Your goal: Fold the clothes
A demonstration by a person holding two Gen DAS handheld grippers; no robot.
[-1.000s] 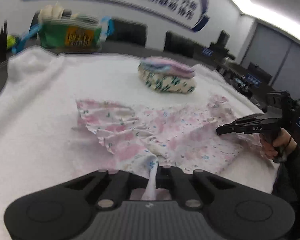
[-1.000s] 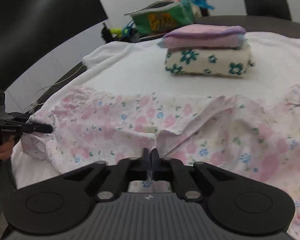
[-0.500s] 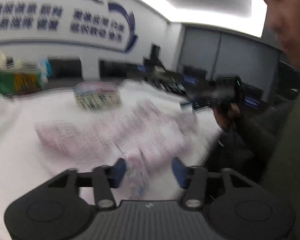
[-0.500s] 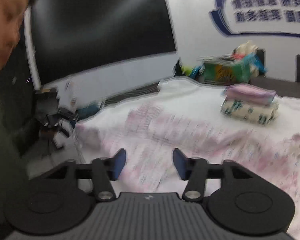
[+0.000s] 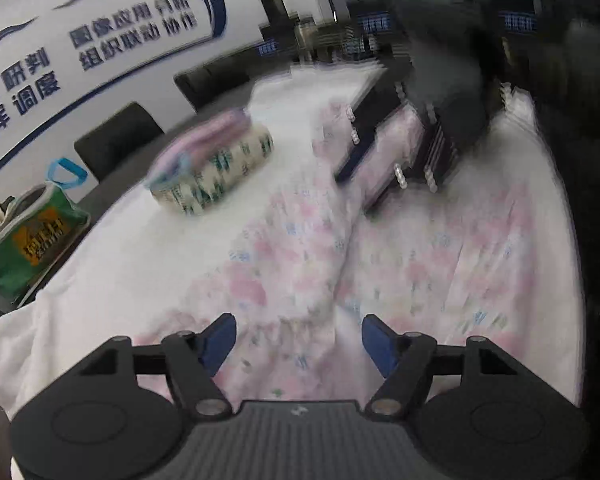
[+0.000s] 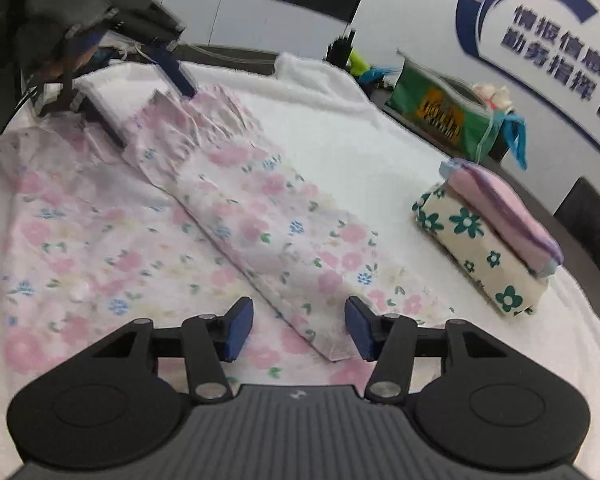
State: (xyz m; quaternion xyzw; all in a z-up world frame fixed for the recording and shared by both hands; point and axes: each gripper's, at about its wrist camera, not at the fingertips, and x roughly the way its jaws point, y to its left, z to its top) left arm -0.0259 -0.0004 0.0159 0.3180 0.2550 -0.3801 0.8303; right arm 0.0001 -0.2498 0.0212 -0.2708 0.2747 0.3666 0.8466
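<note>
Right wrist view shows the floral garment (image 6: 148,216) spread on the white towel (image 6: 340,144), one long strip of it folded over along its far side, with the right gripper (image 6: 299,330) spread wide over the near corner of that strip and pinching nothing. The left gripper (image 5: 296,338) is likewise spread and empty above the garment's other end. The folded strip looks loose and rumpled, so a grab that catches only its top layer could drag it crooked, and a far reach might nudge the folded stack (image 6: 488,236) at the right.
</note>
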